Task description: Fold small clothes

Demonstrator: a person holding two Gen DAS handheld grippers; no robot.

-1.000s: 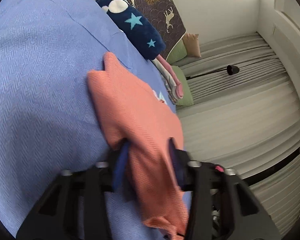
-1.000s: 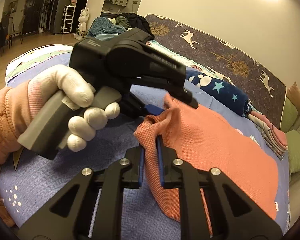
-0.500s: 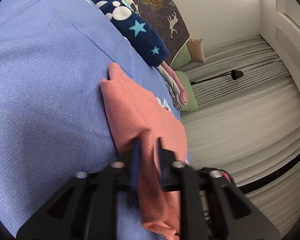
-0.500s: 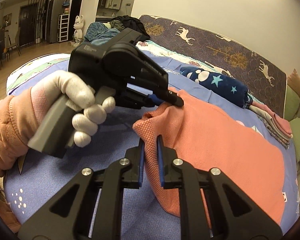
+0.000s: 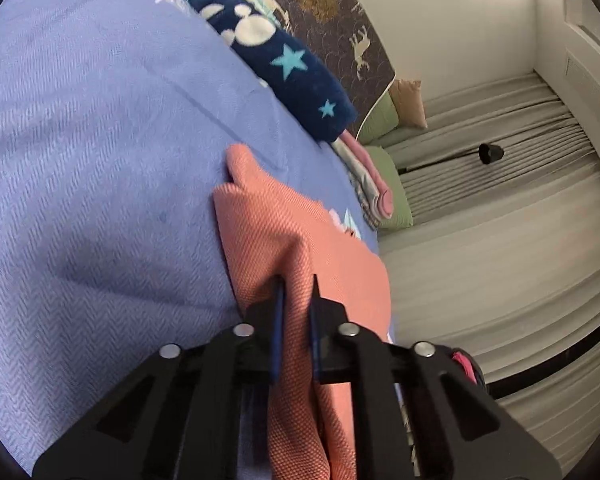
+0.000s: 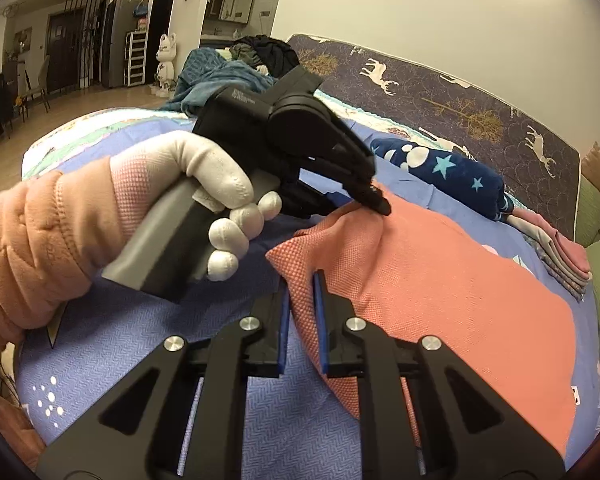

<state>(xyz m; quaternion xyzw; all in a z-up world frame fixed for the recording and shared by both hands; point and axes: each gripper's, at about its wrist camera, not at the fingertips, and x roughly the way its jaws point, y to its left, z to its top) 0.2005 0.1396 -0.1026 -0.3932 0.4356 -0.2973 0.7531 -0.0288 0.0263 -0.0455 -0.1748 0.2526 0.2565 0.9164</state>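
The soft, limp coral woven garment, spread on the blue bedspread at frame centre, is clamped at neighbouring edges by the left hand-held gripper and right hand-held gripper.

The salmon-orange knit garment lies spread on the blue bedspread, its near edge bunched upward.

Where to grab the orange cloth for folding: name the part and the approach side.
Grip the orange cloth at its near edge, one corner each, coming low from the near side. That edge is bunched up off the blue sheet; the left gripper and right gripper are already shut there.
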